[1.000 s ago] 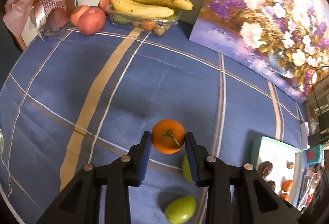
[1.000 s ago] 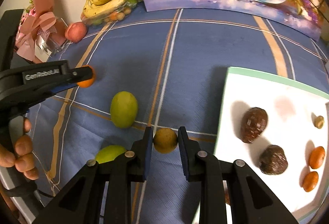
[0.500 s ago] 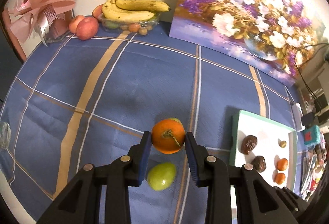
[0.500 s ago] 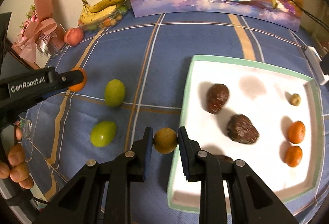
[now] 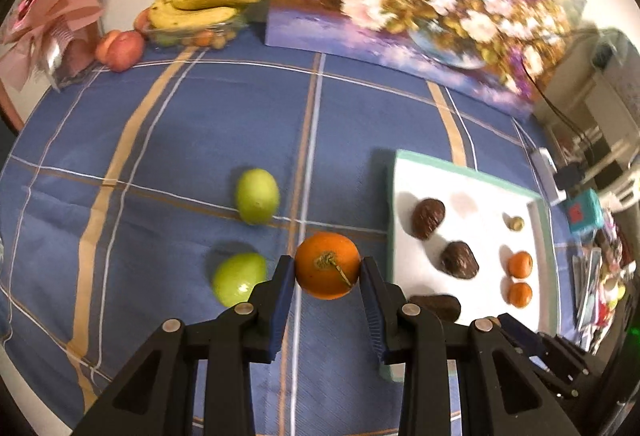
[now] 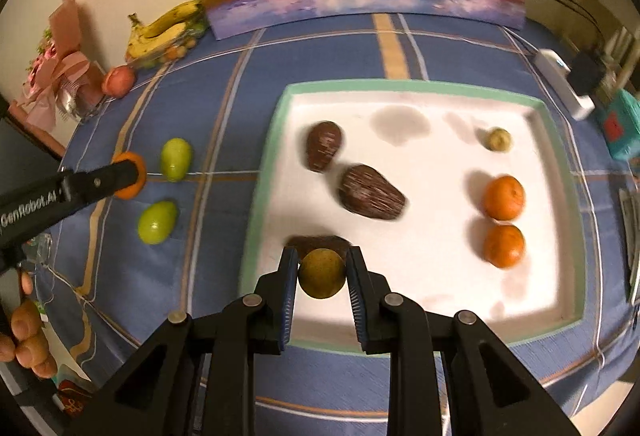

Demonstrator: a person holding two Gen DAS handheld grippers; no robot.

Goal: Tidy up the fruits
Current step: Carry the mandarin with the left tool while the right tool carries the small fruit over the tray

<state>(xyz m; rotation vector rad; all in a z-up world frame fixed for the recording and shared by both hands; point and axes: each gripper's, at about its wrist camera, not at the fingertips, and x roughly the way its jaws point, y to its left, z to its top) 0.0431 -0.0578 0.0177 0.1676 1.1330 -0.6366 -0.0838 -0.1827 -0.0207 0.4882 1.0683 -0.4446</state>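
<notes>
Now, left hand-held gripper (image 5: 327,272): you have its pads clamped on an orange (image 5: 327,265), stem facing the camera, held above the blue plaid cloth just off the tray's left rim.
Right hand-held gripper (image 6: 322,270): you have it closed tight on a small yellow-green round fruit (image 6: 322,273), held over the tray's near-left part.
Tray (image 6: 460,88): white with a green rim, on the right side of the bench (image 5: 200,124).
Tray contents: three dark brown ridged fruits, one (image 6: 325,145) toward the far left, one (image 6: 372,192) in the middle, a third (image 6: 320,242) partly hidden behind the fruit you hold; two small oranges (image 6: 503,197) side by side near the right rim; one small yellowish fruit (image 6: 499,139) toward the far right corner.
Loose fruit on the cloth: two green fruits (image 5: 257,196), one behind the other, left of the tray and well apart from it.
Far left corner: bananas (image 5: 200,6) lie on a clear container of small fruits, peaches (image 5: 120,50) just beside it, pink wrapped flowers (image 5: 60,16) at the edge.
Far edge: a flower painting (image 5: 420,8) leans against the wall.
Your left hand (image 6: 24,340): fingers show at the lower left edge of the right wrist view.
</notes>
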